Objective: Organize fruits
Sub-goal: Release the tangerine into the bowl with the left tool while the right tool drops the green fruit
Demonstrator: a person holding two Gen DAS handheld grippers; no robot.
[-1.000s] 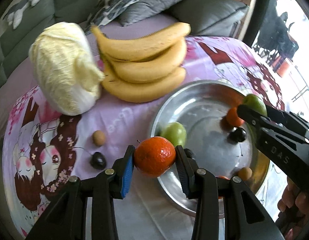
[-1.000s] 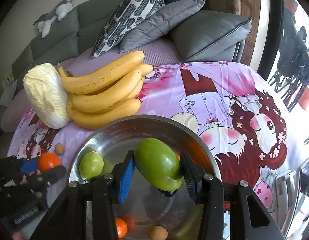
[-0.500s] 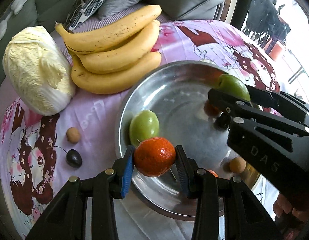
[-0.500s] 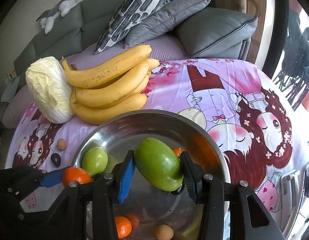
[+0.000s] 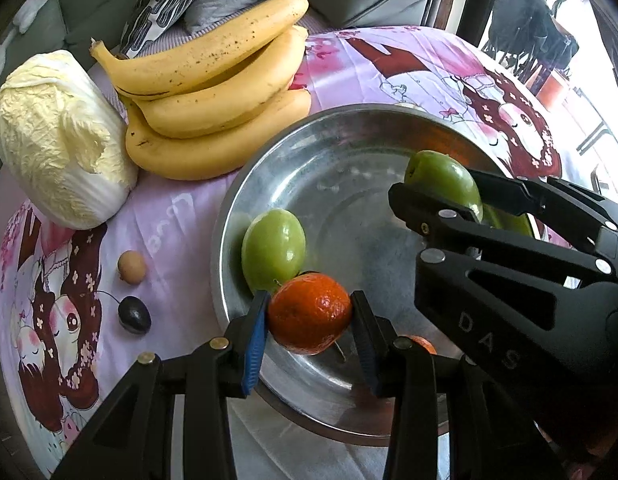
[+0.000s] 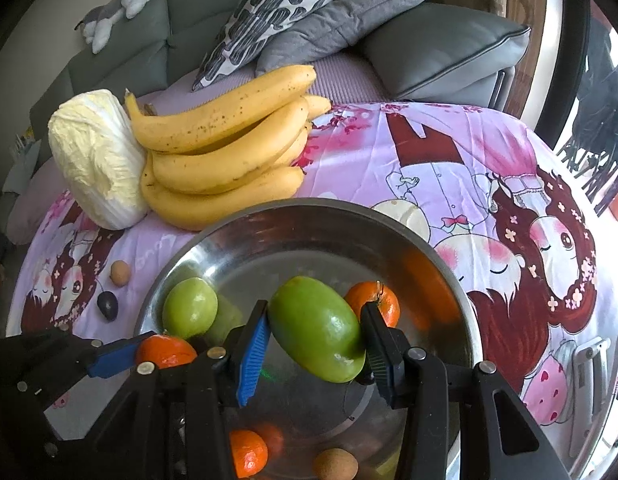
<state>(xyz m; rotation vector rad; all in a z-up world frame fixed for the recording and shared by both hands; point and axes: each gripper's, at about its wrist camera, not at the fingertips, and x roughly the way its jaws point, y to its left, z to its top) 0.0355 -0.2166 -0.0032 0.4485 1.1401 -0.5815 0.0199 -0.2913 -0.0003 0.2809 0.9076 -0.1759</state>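
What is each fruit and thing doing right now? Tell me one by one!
Left tool: shut on the orange.
Orange: held over the bowl's near edge.
Right tool: shut on the big green fruit.
Big green fruit: held above the bowl.
Metal bowl: upright, holding some fruit.
Round green fruit: resting inside the bowl.
Bananas: lying outside the bowl, beside the cabbage.

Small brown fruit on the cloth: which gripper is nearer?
Left. The left gripper, holding the orange, is beside the small brown fruit; the right gripper is farther, over the bowl.
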